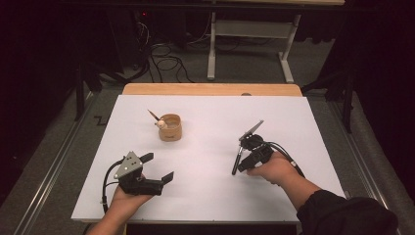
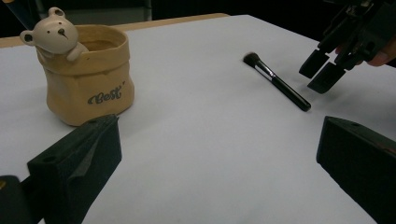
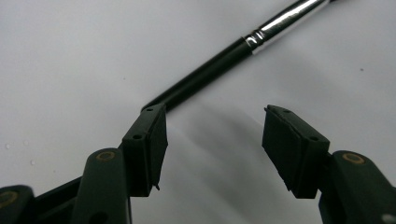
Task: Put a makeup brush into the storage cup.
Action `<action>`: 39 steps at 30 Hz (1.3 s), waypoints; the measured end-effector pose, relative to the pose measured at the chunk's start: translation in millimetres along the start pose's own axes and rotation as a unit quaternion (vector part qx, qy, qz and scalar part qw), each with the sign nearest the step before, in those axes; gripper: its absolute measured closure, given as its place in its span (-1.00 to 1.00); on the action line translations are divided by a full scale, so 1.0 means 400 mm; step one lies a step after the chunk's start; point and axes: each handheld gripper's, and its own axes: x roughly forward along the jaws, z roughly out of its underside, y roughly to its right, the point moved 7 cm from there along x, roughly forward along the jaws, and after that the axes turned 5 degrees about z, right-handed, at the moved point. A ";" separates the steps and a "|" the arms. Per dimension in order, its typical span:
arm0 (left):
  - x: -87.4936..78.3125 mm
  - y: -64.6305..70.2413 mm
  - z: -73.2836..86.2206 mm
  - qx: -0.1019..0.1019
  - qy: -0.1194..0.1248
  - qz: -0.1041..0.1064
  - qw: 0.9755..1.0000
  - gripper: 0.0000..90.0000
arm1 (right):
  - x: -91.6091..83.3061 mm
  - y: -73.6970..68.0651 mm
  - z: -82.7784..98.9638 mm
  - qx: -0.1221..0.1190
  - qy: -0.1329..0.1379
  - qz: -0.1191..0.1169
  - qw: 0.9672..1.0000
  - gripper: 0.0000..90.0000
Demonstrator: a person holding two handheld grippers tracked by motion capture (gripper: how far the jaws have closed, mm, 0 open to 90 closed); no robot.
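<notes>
Right gripper (image 1: 243, 157) had jaws part-spread, nothing clamped between them; the makeup brush (image 3: 224, 65) lay flat on the white sheet (image 1: 210, 186), its handle end just behind the left jaw's tip. Left gripper (image 1: 159, 167) gaped wide, empty, with the bear pot (image 2: 88, 79) ahead of it.

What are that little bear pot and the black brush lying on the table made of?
The bear pot looks like matte glazed ceramic: smooth tan walls moulded like a sack, printed lettering. The brush seems to have a glossy black handle, plastic or lacquered wood, a shiny metal collar and dark soft bristles.
</notes>
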 end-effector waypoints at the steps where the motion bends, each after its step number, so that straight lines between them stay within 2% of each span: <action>1: 0.000 0.000 0.000 0.000 0.000 0.000 1.000 -0.98 | 0.002 -0.003 -0.001 -0.007 -0.002 0.001 1.000 -0.09; 6: -0.001 -0.001 0.000 -0.001 0.001 -0.001 1.000 -0.98 | 0.008 -0.024 -0.016 -0.009 -0.001 -0.004 1.000 -0.11; 16: 0.002 0.002 0.001 0.001 -0.001 0.001 1.000 -0.98 | 0.023 -0.041 -0.035 -0.009 -0.001 -0.003 1.000 -0.09; 22: -0.001 0.001 0.000 0.001 0.000 0.001 1.000 -0.98 | 0.032 -0.044 -0.041 0.026 -0.014 -0.006 1.000 0.02; 27: -0.001 0.001 -0.001 0.001 0.001 0.001 1.000 -0.98 | 0.038 -0.038 -0.045 0.027 -0.015 -0.003 1.000 0.02; 28: -0.001 0.002 -0.001 0.002 0.001 0.002 1.000 -0.98 | 0.038 -0.041 -0.045 0.034 -0.017 -0.004 0.999 0.02; 32: 0.000 0.003 -0.001 0.002 0.002 0.002 1.000 -0.98 | 0.043 -0.045 -0.043 0.033 -0.021 -0.007 0.999 0.03; 34: -0.001 0.003 -0.001 0.002 0.002 0.001 1.000 -0.98 | 0.047 -0.042 -0.044 0.023 -0.019 -0.004 1.000 0.06; 39: -0.002 0.001 -0.002 0.001 0.003 0.001 1.000 -0.98 | 0.049 -0.040 -0.042 0.019 -0.023 0.007 1.000 0.26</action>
